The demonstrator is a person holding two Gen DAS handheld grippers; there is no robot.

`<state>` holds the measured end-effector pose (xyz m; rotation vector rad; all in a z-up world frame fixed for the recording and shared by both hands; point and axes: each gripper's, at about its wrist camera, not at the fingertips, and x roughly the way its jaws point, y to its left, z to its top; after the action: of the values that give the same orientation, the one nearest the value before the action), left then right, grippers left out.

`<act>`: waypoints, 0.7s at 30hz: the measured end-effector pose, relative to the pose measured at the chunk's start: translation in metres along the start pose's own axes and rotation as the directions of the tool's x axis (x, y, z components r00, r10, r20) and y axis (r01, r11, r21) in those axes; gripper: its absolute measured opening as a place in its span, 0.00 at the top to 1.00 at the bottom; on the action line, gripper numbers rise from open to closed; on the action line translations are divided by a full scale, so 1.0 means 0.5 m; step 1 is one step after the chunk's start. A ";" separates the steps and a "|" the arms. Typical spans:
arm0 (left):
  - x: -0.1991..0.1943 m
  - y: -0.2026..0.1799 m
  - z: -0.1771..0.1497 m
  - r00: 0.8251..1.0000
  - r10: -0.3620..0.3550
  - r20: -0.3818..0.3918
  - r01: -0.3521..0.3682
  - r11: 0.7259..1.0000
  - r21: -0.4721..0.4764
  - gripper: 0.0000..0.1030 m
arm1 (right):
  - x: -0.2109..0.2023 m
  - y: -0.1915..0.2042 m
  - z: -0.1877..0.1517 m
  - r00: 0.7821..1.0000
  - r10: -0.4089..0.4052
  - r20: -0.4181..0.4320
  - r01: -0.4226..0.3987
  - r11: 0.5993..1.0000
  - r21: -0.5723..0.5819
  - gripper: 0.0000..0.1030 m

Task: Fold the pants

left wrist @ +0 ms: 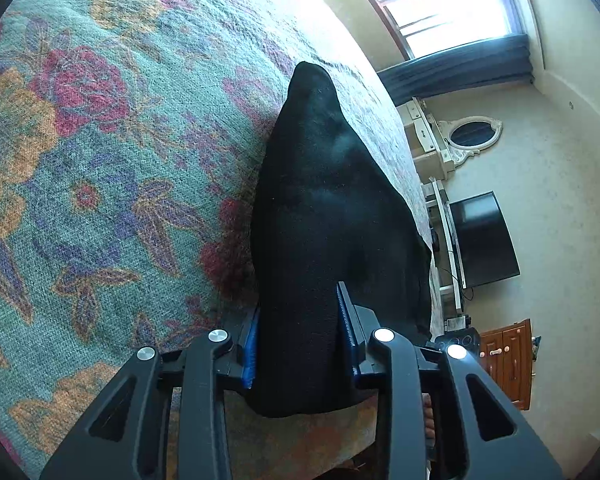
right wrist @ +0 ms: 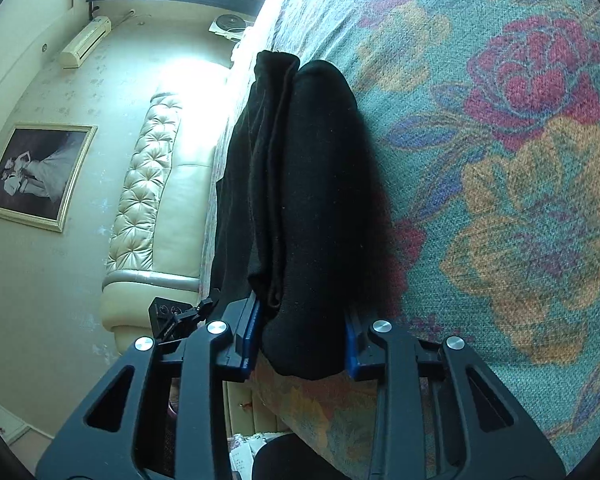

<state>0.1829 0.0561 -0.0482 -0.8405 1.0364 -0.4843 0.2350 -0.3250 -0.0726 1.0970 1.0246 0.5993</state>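
Black pants (left wrist: 324, 200) lie along the edge of a bed covered by a floral spread (left wrist: 100, 140). In the left wrist view my left gripper (left wrist: 300, 336) is shut on a thick bunch of the black cloth, which fills the gap between its blue pads (left wrist: 346, 316). The cloth runs forward from there to a narrow end. In the right wrist view my right gripper (right wrist: 304, 340) is shut on another thick bunch of the pants (right wrist: 300, 184), where folded layers show side by side. The cloth hides the tips of both grippers' fingers.
The bed's edge drops off beside the pants. In the left wrist view a window (left wrist: 440, 4), a white dresser with an oval mirror (left wrist: 474, 134), a dark screen (left wrist: 484, 240) and a wooden cabinet (left wrist: 508, 360) stand beyond it. In the right wrist view a padded cream headboard (right wrist: 152, 184) and a framed picture (right wrist: 36, 174) are there.
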 end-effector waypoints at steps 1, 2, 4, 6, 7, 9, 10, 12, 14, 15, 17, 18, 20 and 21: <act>-0.003 -0.001 0.001 1.000 -0.004 0.001 0.004 1.000 -0.005 0.70 | -0.004 -0.002 0.001 1.000 0.016 0.002 -0.016 1.000 0.009 0.71; -0.003 -0.004 0.002 1.000 -0.009 0.002 0.009 1.000 -0.009 0.71 | -0.011 -0.005 0.005 1.000 0.026 0.002 -0.026 1.000 0.014 0.71; -0.010 -0.009 0.001 1.000 -0.016 0.004 0.016 1.000 -0.010 0.71 | -0.017 -0.004 0.002 0.999 0.036 0.003 -0.036 0.999 0.018 0.71; -0.016 -0.009 -0.003 1.000 -0.013 0.003 0.013 1.000 -0.002 0.71 | -0.022 -0.006 -0.002 0.999 0.033 0.000 -0.033 0.999 0.012 0.71; -0.016 -0.007 -0.006 1.000 -0.013 0.001 0.013 1.000 -0.002 0.71 | -0.026 -0.010 -0.003 1.000 0.030 0.000 -0.030 0.999 0.011 0.71; -0.010 0.002 -0.007 1.000 -0.018 0.000 0.018 1.000 -0.017 0.71 | -0.028 -0.017 -0.006 0.999 0.037 -0.001 -0.037 0.999 0.019 0.71; -0.008 0.006 -0.008 1.000 -0.023 0.001 0.023 0.999 -0.024 0.71 | -0.031 -0.024 -0.007 0.999 0.037 0.001 -0.037 0.999 0.021 0.71; -0.006 0.007 -0.008 1.000 -0.026 0.007 0.026 0.999 -0.027 0.72 | -0.031 -0.026 -0.006 0.999 0.041 0.001 -0.041 0.999 0.022 0.71; -0.010 0.009 -0.009 1.000 -0.026 0.014 0.026 0.999 -0.029 0.72 | -0.036 -0.021 -0.009 0.999 0.037 0.000 -0.037 0.999 0.014 0.71; -0.012 0.010 -0.010 1.000 -0.027 0.013 0.028 0.999 -0.031 0.72 | -0.034 -0.009 -0.007 1.000 0.031 -0.002 -0.031 1.000 0.002 0.71; -0.015 0.014 -0.012 1.000 -0.029 0.008 0.029 0.999 -0.022 0.71 | -0.034 0.001 -0.011 1.000 0.022 -0.005 -0.022 1.000 -0.013 0.71; -0.016 0.019 -0.015 1.000 -0.027 0.006 0.027 1.000 -0.015 0.71 | -0.034 -0.004 -0.011 1.000 0.022 -0.007 -0.023 1.000 -0.008 0.71; -0.014 0.031 -0.014 1.000 -0.027 0.003 0.027 1.000 -0.012 0.71 | -0.028 -0.016 -0.007 1.000 0.018 -0.009 -0.018 1.000 0.005 0.71; -0.009 0.029 -0.016 1.000 -0.031 0.004 0.031 0.999 -0.018 0.71 | -0.027 -0.023 -0.007 1.000 0.024 -0.008 -0.024 1.000 0.010 0.71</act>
<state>0.1733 0.0654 -0.0592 -0.8741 1.0273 -0.4998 0.2249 -0.3387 -0.0785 1.1176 1.0233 0.6191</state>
